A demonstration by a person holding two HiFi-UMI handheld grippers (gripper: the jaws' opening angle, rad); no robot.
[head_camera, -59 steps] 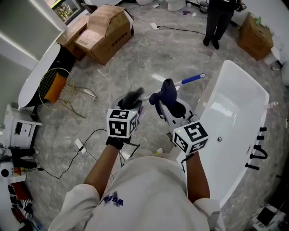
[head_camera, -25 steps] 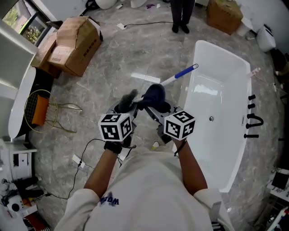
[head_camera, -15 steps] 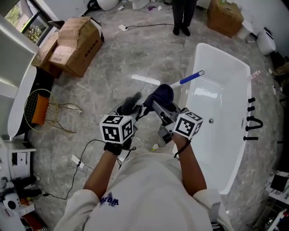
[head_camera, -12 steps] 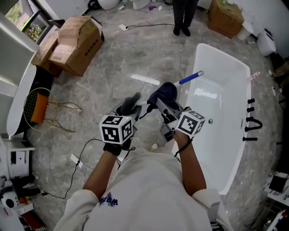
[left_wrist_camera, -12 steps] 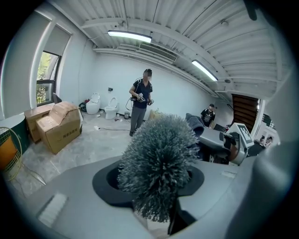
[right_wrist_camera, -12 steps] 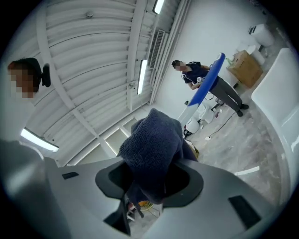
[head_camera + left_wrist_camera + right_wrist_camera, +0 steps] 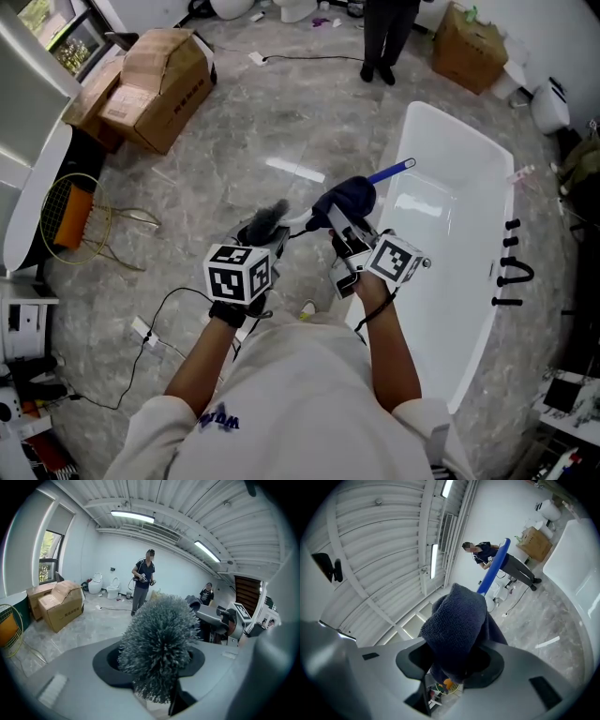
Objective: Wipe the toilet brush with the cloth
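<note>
One white bathtub (image 7: pixel 459 244) stands just beside the right tool (image 7: pixel 339 225).

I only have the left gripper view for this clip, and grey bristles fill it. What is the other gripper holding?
Observer: The right gripper is shut on a dark blue cloth, bunched between its jaws.
Operator: Is it touching anything else?
Observer: Yes. In the head view the cloth covers part of the shaft of the toilet brush, and the blue handle end sticks out beyond it.
Operator: What lies past that end?
Observer: A white bathtub. In the head view the handle end overlaps its near rim.
</note>
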